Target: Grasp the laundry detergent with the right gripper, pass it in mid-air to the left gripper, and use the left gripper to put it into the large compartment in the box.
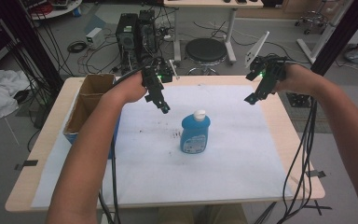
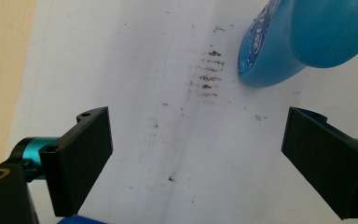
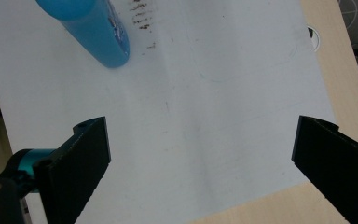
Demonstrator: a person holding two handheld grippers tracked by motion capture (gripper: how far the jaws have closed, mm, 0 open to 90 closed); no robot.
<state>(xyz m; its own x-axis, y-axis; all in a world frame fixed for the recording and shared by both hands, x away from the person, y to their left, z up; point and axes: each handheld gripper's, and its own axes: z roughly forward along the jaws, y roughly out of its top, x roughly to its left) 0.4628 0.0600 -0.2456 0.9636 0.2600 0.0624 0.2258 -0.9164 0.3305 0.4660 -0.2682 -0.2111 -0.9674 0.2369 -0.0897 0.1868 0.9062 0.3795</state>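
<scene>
Blue plastic dish-soap bottle with a white cap [image 1: 195,132] stands upright near the middle of the white paper sheet [image 1: 168,177] covering the light wooden table [image 1: 298,140]; use the bottle as landmark. Left gripper [image 1: 164,109] hovers just beyond and left of the bottle, tip angled down toward it, not touching. Its jaws are spread wide, nothing between them; in the left gripper view the bottle [image 2: 303,37] sits past the jaws, beside brown smudges [image 2: 209,74] on the paper. Right gripper [image 1: 250,99] hangs farther off, beyond and right of the bottle, jaws spread, empty. Open brown cardboard box [image 1: 86,100] sits far left of the bottle at the table edge.
</scene>
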